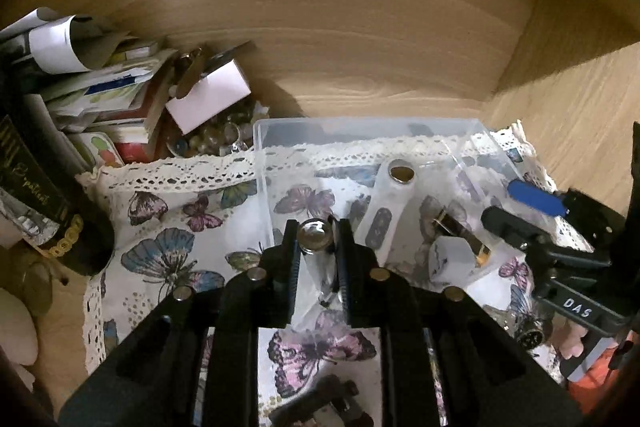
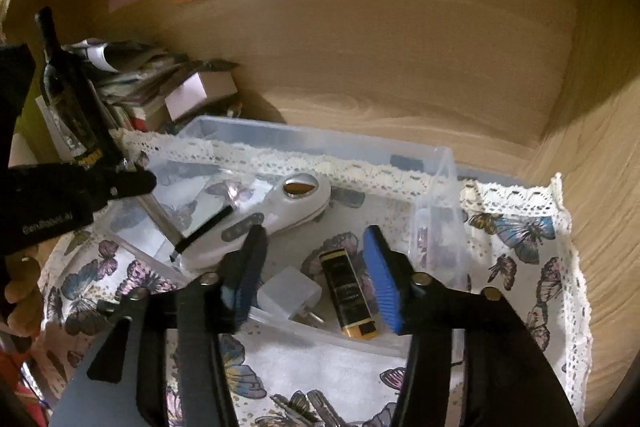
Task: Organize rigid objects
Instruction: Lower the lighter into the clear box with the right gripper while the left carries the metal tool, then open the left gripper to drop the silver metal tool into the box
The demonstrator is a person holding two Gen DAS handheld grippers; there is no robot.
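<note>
A clear plastic box (image 1: 360, 126) (image 2: 312, 141) stands on a butterfly cloth. In it lie a white oval device (image 1: 390, 193) (image 2: 280, 215), a white plug adapter (image 1: 452, 259) (image 2: 290, 291) and a black-and-gold lighter (image 1: 460, 231) (image 2: 348, 295). My left gripper (image 1: 316, 239) is shut on a clear pen-like stick with a round glass cap (image 1: 315, 235), held over the box's near left edge; its black end (image 2: 204, 231) shows in the right wrist view. My right gripper (image 2: 316, 267) is open and empty above the adapter and lighter.
A dark wine bottle (image 1: 44, 195) (image 2: 68, 95) stands at the left. A pile of papers, small boxes and glass beads (image 1: 160, 99) fills the back left corner. Wooden walls (image 1: 360, 47) close the back and right. Dark metal items lie on the cloth (image 1: 320, 403) near me.
</note>
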